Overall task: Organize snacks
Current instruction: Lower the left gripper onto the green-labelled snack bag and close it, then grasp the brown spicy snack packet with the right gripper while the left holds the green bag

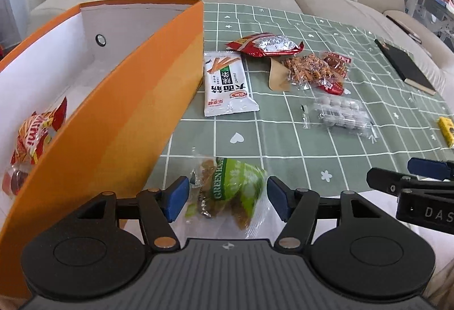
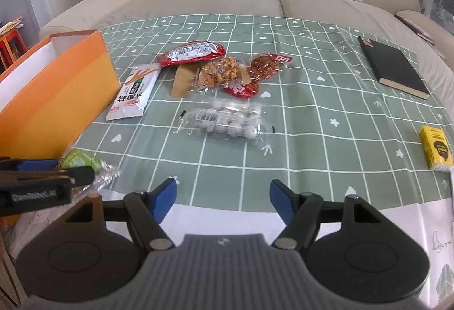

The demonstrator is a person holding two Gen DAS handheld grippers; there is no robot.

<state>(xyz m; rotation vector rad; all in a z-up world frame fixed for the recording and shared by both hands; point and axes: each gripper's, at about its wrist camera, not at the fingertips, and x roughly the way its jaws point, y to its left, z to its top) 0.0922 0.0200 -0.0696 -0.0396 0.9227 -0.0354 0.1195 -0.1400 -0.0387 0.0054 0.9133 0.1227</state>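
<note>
Orange box: left side of tabletop, one red snack pack inside. Green snack packet: beside the box's near corner, between the wide-spread pads of the left claw, not pinched. White packet, red packets, clear bag of pale balls: mid-tabletop. Right claw: wide, empty. Black notebook, yellow carton: far right.

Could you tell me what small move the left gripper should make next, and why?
Probably close the left gripper on the green crinkly plastic snack packet: the packet lies between its open blue pads, beside the orange cardboard box that already holds one snack.
</note>
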